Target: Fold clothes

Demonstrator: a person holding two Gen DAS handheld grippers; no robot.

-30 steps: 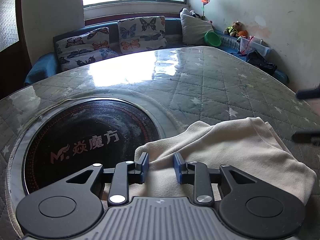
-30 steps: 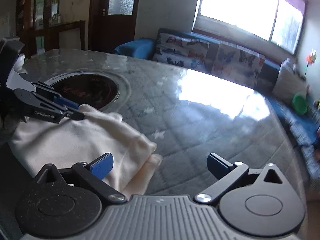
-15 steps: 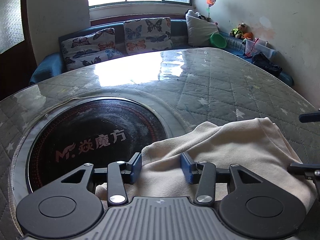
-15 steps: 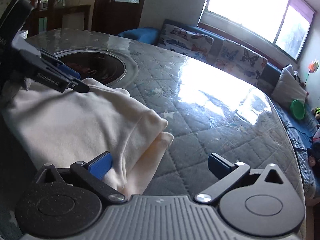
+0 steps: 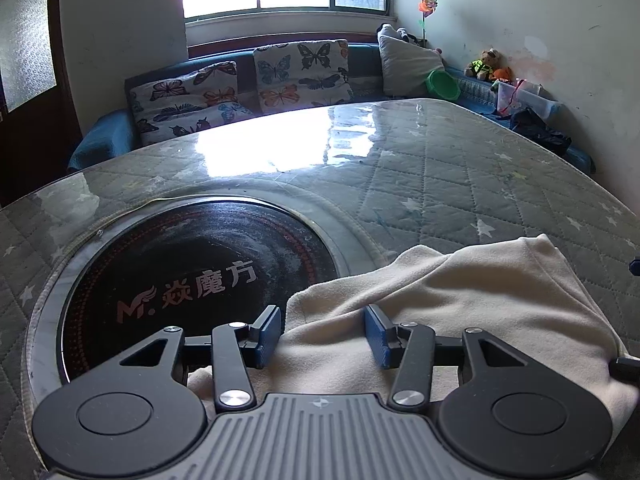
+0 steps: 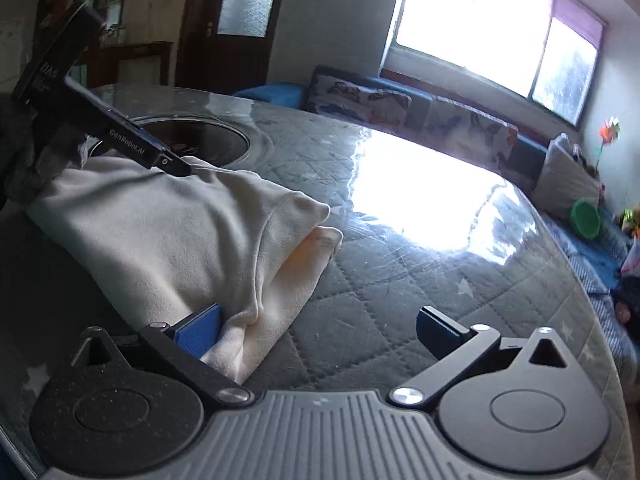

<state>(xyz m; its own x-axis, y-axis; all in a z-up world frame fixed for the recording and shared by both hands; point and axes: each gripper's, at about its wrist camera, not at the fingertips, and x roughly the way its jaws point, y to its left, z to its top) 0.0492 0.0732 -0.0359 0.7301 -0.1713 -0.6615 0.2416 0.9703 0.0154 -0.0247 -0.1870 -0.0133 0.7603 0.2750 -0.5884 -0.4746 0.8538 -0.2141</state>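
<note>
Both grippers gape over the folded garment (image 5: 460, 304).

The left gripper (image 5: 322, 330) stood with jaws apart over the cream garment (image 5: 460, 304), which lay beside the black round hob (image 5: 180, 276), apparently overlapping its rim.

- The cream garment (image 5: 460, 312) runs under the left gripper's (image 5: 324, 334) body at 6 o'clock, so its near edge is hidden.
- In the right wrist view, the garment's (image 6: 180, 240) 9 o'clock end sinks into shadow.
- The left gripper's (image 6: 176, 166) handle is cut off there at 10 o'clock.
- The shelf toys (image 5: 486, 65) are too small to identify.
</note>
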